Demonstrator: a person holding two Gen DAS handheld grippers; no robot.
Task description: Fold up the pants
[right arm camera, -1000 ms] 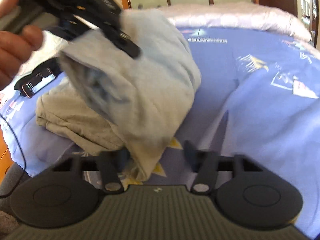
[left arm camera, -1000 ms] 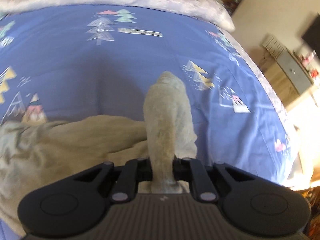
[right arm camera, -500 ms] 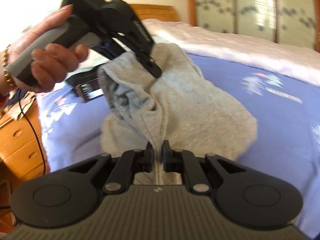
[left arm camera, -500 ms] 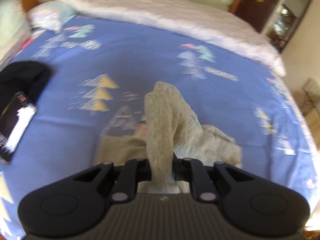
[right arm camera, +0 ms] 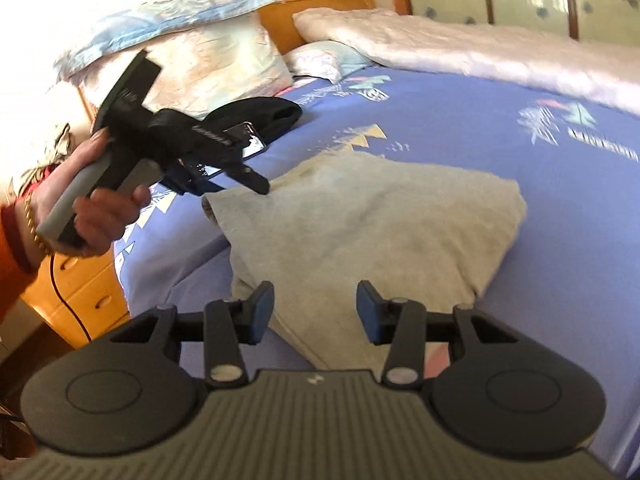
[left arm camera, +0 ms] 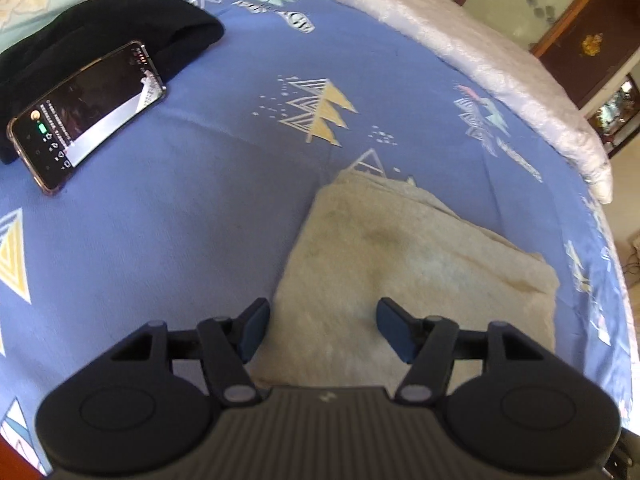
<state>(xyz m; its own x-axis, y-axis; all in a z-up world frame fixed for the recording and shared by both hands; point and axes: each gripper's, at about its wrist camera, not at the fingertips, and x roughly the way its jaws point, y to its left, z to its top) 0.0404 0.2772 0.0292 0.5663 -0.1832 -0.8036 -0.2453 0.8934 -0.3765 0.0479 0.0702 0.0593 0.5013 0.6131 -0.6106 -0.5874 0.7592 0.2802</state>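
The pants (left arm camera: 400,264), a grey-beige folded bundle, lie flat on the blue patterned bed sheet (left arm camera: 200,216). My left gripper (left arm camera: 322,328) hovers over their near edge, its jaws opening, the cloth beneath them and free of the pads. In the right wrist view the pants (right arm camera: 360,216) spread ahead of my right gripper (right arm camera: 316,312), whose jaws are also opening over the near corner without pressing it. A hand (right arm camera: 92,208) holds the left gripper (right arm camera: 248,178) at the pants' far left edge.
A phone (left arm camera: 86,114) leans on a black cloth (left arm camera: 100,28) at the far left of the bed. Pillows (right arm camera: 200,60) and a wooden headboard (right arm camera: 320,4) stand behind. A white quilt (left arm camera: 460,40) lines the far side. A wooden drawer unit (right arm camera: 80,300) stands beside the bed.
Both grippers were shut on the lifted pants; now both have let go and stand open. The pants have dropped into a flat folded bundle on the sheet.
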